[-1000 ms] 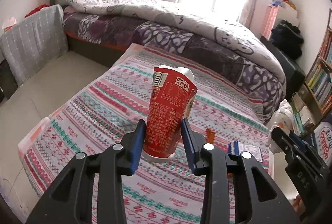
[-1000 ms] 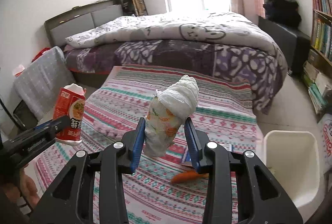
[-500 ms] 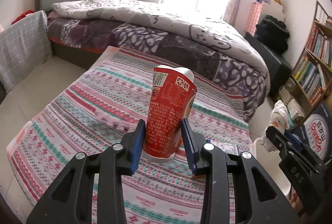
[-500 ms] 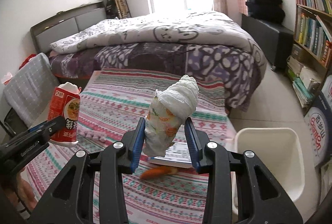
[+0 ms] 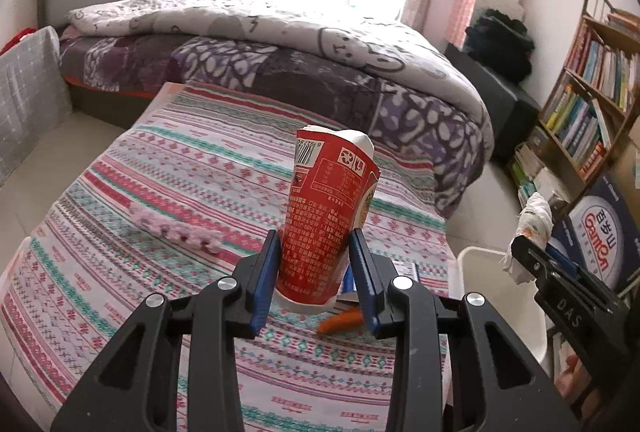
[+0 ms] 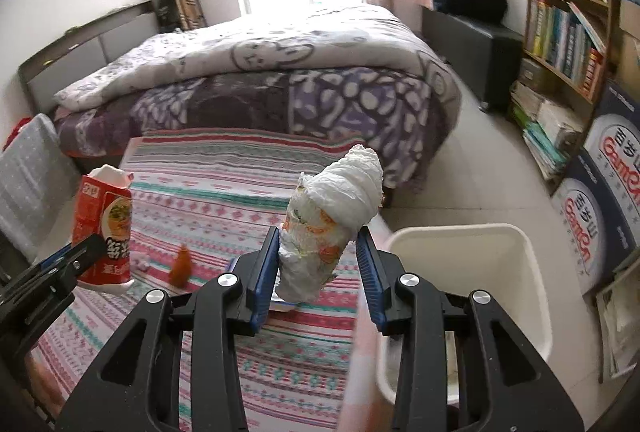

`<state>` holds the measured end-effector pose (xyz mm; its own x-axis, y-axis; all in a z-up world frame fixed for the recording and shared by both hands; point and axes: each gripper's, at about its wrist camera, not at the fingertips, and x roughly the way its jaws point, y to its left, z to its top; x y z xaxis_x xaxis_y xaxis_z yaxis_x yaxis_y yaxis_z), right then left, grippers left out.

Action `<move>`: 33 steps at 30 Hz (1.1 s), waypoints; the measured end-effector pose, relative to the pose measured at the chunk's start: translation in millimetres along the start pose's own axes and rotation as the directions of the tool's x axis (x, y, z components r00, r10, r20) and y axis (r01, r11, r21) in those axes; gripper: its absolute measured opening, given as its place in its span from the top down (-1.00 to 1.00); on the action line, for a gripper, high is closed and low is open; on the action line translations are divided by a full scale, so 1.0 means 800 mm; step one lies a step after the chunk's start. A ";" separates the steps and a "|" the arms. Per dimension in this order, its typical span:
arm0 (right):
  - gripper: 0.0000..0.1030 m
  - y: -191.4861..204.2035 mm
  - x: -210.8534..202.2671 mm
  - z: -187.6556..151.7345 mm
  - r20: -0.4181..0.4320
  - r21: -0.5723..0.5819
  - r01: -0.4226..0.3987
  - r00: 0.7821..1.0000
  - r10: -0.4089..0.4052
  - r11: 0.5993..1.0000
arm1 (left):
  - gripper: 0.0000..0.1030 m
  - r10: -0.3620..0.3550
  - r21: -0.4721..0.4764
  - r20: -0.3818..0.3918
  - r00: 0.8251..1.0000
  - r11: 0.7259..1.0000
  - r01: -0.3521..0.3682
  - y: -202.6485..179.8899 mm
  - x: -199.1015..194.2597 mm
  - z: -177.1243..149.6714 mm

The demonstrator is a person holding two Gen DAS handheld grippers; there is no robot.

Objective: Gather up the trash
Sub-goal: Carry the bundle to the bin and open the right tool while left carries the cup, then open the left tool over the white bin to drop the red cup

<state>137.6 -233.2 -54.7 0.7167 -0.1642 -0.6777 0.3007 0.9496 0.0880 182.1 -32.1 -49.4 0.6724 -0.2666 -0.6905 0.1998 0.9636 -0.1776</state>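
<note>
Red and shiny, the noodle cup (image 5: 328,220) sits squeezed between the blue pads of the left claw (image 5: 315,278). The cup is a bit crushed and is held up in the air, above the striped cloth (image 5: 160,216) that covers the counter. Under the cup, near the right edge of the counter, lie an orange wrapper (image 5: 342,320) and a flat blue packet (image 5: 404,268). A pink knitted strip (image 5: 176,230) lies more to the left. Past the right edge stands the white bin (image 5: 480,272) on the floor. The right claw (image 5: 532,256) shows at the far right, holding its white wad near the bin.

In the right view, the right claw (image 6: 319,274) pinches a crumpled wad (image 6: 332,228) of white paper with a printed wrapper around it. The wad is up in the air, near the right edge of the counter. The white bin (image 6: 520,256) is just to the right and lower down, with its top open. The noodle cup (image 6: 105,228) shows at the left, held by the left claw (image 6: 76,260). The orange wrapper (image 6: 181,265) lies on the cloth between the two claws. The bed (image 6: 280,72) is behind.

I think both pieces of trash are picked up and are on their way to the bin. Next, each claw needs to go over the open bin and let go, so the trash drops in and does not hit the rim.
</note>
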 end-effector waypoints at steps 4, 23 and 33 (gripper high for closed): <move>0.29 -0.021 0.003 0.000 -0.018 0.018 0.038 0.999 -0.038 0.999 | 0.31 -0.016 0.018 -0.011 1.000 1.000 0.016 -0.018 0.007 -0.003; -0.65 -0.149 -0.023 0.002 -0.002 0.243 0.214 0.975 -0.220 0.946 | 0.30 -0.137 0.118 -0.103 0.985 0.982 0.149 -0.119 0.040 -0.027; -0.71 -0.204 -0.043 0.002 0.020 0.351 0.245 0.963 -0.269 0.904 | 0.31 -0.232 0.154 -0.183 0.955 0.953 0.261 -0.188 0.058 -0.051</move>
<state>64.7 -383.2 -44.2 0.6217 -0.4184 -0.6621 0.6682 0.7244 0.1697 154.7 -188.3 -83.4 0.4655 -0.4750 -0.7468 0.4757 0.8458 -0.2415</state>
